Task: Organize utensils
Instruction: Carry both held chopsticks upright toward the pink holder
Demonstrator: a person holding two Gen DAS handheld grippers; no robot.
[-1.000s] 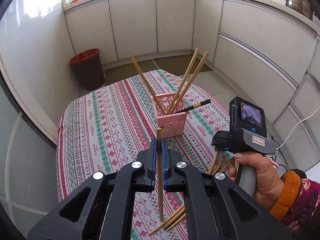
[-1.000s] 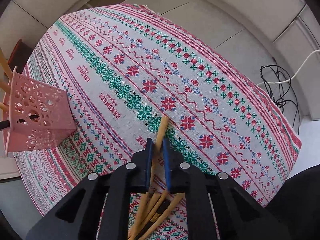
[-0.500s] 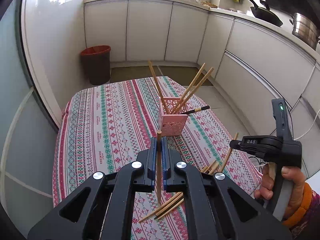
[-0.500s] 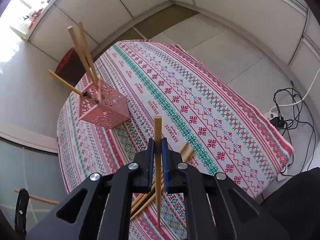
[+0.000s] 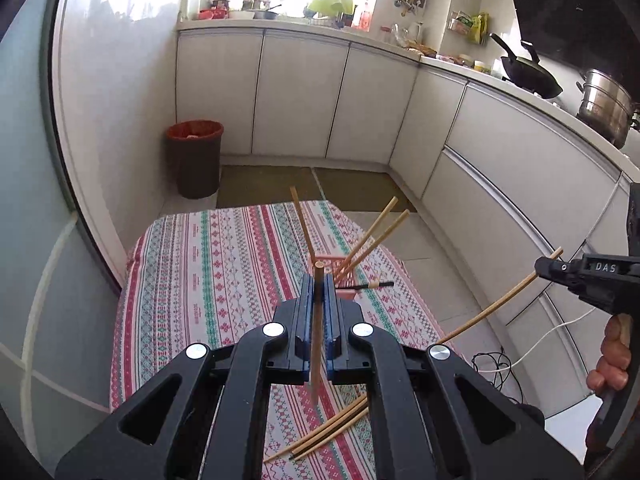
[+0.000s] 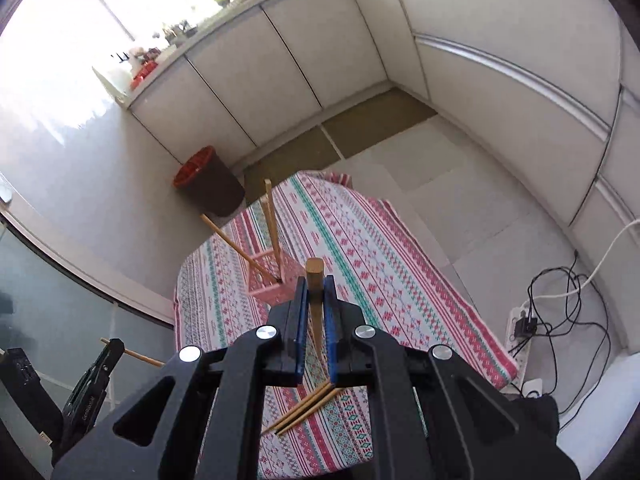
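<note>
Both grippers hang high above the bench draped in a red-and-green patterned cloth (image 5: 208,264). The left gripper (image 5: 319,292) has its jaws clamped on one light wooden chopstick (image 5: 316,344); the right gripper (image 6: 315,300) pinches another wooden chopstick (image 6: 315,280). The pink perforated plastic holder (image 6: 276,284) stands below, with loose chopsticks (image 5: 324,432) lying on the cloth.

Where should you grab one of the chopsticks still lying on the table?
The loose chopsticks lie flat and bunched on the tablecloth. Best guess: come straight down from above and pinch one near its thicker far end, jaws across the stick, where the ends fan apart slightly. Both grippers already hold a chopstick, so one must be freed first.
</note>
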